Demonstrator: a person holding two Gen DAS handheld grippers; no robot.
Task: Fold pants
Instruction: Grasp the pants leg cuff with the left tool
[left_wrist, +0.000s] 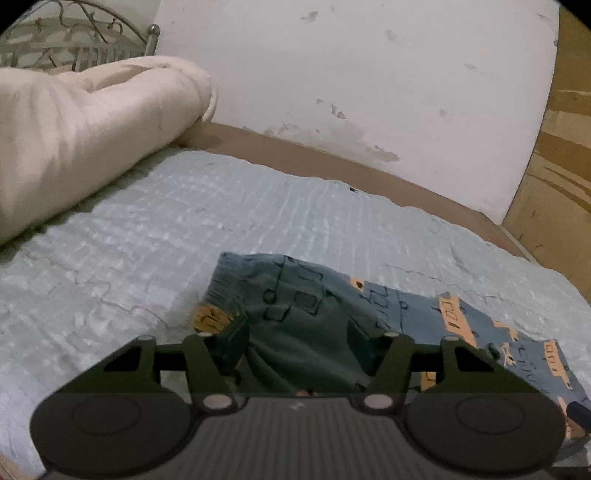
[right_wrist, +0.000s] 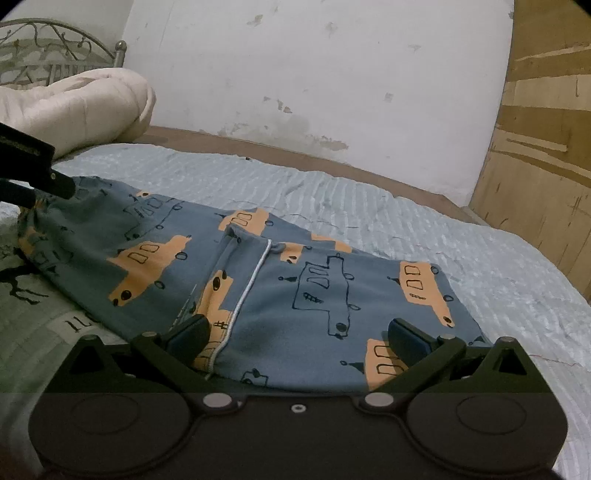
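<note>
Pants (right_wrist: 258, 280) (blue, printed with orange cars) lie on the bed (left_wrist: 184, 221), waistband toward the right tongs (right_wrist: 299, 338), which stand wide open. Left tongs (left_wrist: 295, 339) straddle bunched fabric, grip uncertain.

The room is dim, with flat, cold light and no clear source. The white wall (left_wrist: 369, 92) is the brightest patch; below it the bedspread (left_wrist: 147, 229) looks soft and smeared. Both views bow at the edges, corners blackened. Fabric nearest the lens sits in murky shadow, grainy throughout.
</note>
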